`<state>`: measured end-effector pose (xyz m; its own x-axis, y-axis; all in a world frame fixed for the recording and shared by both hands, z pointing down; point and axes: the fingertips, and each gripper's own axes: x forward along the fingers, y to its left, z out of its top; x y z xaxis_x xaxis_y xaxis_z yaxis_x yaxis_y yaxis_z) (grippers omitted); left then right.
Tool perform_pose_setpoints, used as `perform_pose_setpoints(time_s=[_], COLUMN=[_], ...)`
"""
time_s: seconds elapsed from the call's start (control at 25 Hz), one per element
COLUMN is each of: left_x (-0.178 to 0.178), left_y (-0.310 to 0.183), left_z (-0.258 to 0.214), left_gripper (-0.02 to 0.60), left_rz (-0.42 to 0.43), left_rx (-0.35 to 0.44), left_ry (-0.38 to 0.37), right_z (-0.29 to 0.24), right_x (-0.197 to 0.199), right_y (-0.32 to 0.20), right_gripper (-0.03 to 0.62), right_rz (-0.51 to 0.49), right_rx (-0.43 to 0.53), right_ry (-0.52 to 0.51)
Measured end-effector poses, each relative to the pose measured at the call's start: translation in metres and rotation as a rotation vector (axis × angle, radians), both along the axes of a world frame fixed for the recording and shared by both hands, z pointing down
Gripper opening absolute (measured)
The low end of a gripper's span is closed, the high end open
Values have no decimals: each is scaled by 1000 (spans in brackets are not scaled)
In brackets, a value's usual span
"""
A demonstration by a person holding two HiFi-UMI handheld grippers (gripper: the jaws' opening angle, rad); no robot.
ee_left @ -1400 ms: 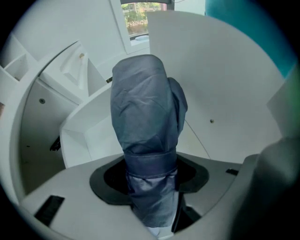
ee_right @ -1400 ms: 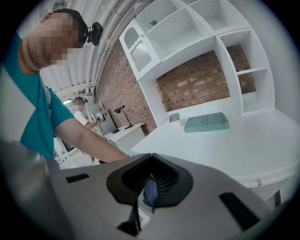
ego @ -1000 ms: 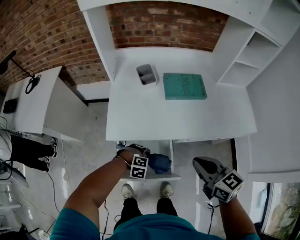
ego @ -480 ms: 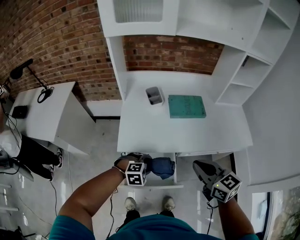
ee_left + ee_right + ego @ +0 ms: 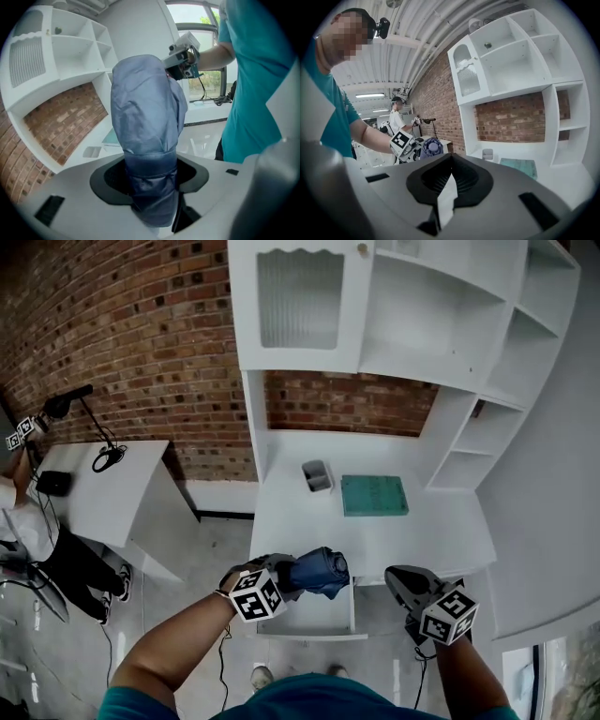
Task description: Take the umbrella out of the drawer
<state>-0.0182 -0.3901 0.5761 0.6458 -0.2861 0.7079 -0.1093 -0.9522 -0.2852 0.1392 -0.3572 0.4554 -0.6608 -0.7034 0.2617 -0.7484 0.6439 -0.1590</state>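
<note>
A folded blue umbrella [image 5: 321,572] is clamped in my left gripper [image 5: 289,576], level with the front edge of the white desk [image 5: 422,542] and above the open drawer [image 5: 306,635]. In the left gripper view the umbrella [image 5: 147,126] fills the space between the jaws, which are shut on its lower wrapped part, and its bulk sticks out ahead. My right gripper [image 5: 403,577] hangs to the right of the drawer, its jaws together with nothing in them. The right gripper view shows the umbrella's end [image 5: 432,147] to the left.
On the desk lie a teal book [image 5: 374,495] and a small grey container [image 5: 317,475]. White shelves and a cabinet door [image 5: 298,298] rise above it against a brick wall. A white side table [image 5: 108,495] and a person [image 5: 23,521] are at the left.
My left gripper has risen with the umbrella, from inside the drawer to above it. The right gripper has come up a little. The head view has tilted up toward the shelves.
</note>
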Motion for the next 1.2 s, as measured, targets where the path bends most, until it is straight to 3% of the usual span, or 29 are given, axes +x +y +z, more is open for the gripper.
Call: perform_pose_setpoints(time_s=[0.48,0.88,1.2], left_x=[-50,-81,-90], left_y=[-30,-20,-22], left_z=[-168,-297,-349], left_gripper=[255,255,255], left_rz=[-218,-283,-308], left_rx=[-46,-81,-150], left_ry=[446,787,900], right_z=[-75,-147,-200], right_x=[-23,-36,-28], right_y=[-26,-39,-51], right_gripper=[21,21,21], right_rz=[-42,-29,46], right_rx=[115,207,257], right_ry=[37,4,-3])
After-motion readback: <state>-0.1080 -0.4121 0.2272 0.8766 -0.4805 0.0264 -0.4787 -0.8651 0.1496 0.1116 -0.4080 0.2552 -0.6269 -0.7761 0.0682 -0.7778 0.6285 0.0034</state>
